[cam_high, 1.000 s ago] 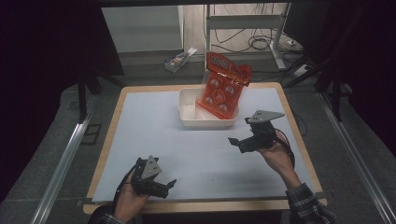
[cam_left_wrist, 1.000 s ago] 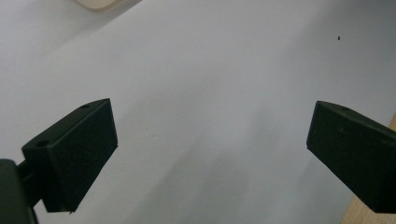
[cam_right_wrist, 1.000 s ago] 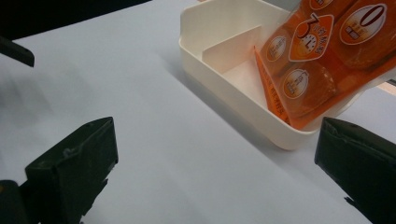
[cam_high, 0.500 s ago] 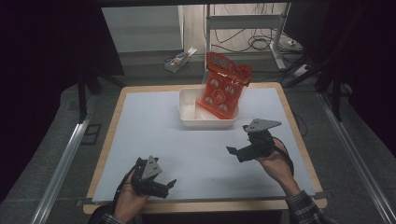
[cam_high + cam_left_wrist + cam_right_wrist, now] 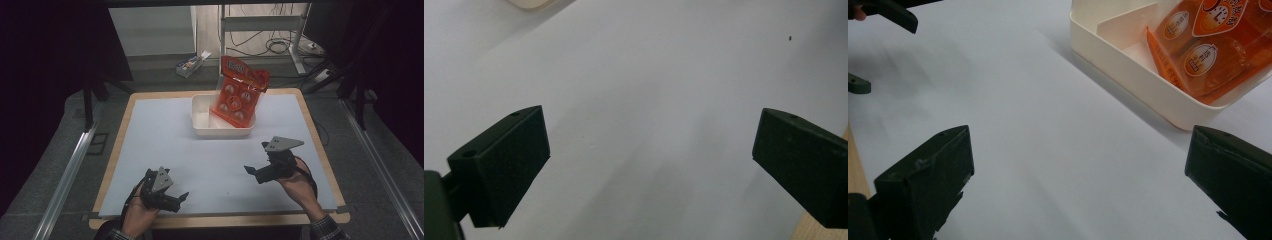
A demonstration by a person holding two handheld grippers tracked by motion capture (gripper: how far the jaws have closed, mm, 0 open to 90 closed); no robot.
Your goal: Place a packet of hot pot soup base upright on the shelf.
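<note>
black right tongs (image 5: 250, 171) agape, empty, low

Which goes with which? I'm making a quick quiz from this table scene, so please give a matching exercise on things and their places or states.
Things:
1. orange packet
2. white bin
3. left gripper
4. right gripper

Places or states:
A. open, at the table's near left edge
B. leaning upright in the bin
C. at the far middle of the table
D. open, jaws pointing left

Pairs: 1-B, 2-C, 3-A, 4-D
</note>
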